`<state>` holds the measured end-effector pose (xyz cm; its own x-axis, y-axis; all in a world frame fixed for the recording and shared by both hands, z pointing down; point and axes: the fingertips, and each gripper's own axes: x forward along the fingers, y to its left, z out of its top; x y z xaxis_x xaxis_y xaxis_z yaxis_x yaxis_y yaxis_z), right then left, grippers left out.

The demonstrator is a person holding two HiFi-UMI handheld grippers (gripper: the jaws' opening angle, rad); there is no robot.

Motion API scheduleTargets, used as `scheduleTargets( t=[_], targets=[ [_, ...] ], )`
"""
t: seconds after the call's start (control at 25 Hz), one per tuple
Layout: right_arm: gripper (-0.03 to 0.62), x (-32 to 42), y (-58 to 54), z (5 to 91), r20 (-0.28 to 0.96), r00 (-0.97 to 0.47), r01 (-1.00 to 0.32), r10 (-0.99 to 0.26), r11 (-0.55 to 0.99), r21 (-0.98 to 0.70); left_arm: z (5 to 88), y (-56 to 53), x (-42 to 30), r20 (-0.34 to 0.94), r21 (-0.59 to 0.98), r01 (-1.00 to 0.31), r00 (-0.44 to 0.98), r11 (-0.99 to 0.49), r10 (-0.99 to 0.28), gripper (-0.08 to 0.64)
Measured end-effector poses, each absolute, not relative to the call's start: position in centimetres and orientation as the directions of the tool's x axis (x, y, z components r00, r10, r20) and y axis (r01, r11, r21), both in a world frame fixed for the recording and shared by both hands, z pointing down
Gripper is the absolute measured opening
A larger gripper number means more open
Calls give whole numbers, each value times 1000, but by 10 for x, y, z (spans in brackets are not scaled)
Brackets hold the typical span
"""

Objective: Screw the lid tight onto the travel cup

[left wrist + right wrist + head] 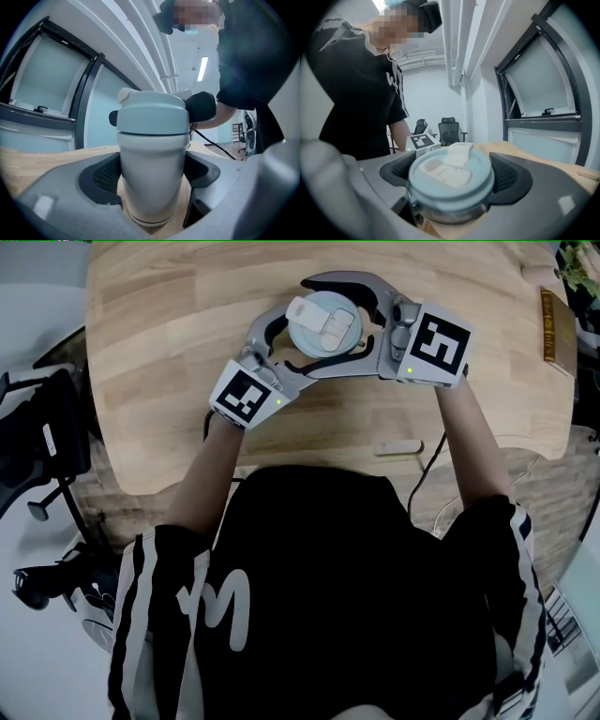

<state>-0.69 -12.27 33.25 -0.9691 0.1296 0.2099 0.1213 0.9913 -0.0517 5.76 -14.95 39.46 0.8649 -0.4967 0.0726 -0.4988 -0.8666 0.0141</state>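
The head view looks steeply down on the table (159, 362). Both gripper views sit close to the travel cup (323, 324) from opposite sides, the right at lid (451, 171) height; all share it.

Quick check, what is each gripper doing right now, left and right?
Left gripper: closed on the travel cup, around its body.
Right gripper: closed on the lid.

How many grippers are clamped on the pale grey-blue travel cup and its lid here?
2. The left gripper grips the pale grey-blue travel cup by its body, low down near the wooden table; the right gripper grips the round flip-top lid higher up.
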Motion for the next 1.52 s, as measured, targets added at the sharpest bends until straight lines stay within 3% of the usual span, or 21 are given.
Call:
scheduleTargets(
  t=[0.76,1.52],
  targets=[
    [469,-2,-136,331,119,-983,-142,-139,990,-15,396,-150,58,75,29,-493,868,-869,-490,413],
    [469,5,-149,333,65,-891,-450,-449,893,-8,397,-151,58,74,34,-492,869,-870,-489,413]
  ],
)
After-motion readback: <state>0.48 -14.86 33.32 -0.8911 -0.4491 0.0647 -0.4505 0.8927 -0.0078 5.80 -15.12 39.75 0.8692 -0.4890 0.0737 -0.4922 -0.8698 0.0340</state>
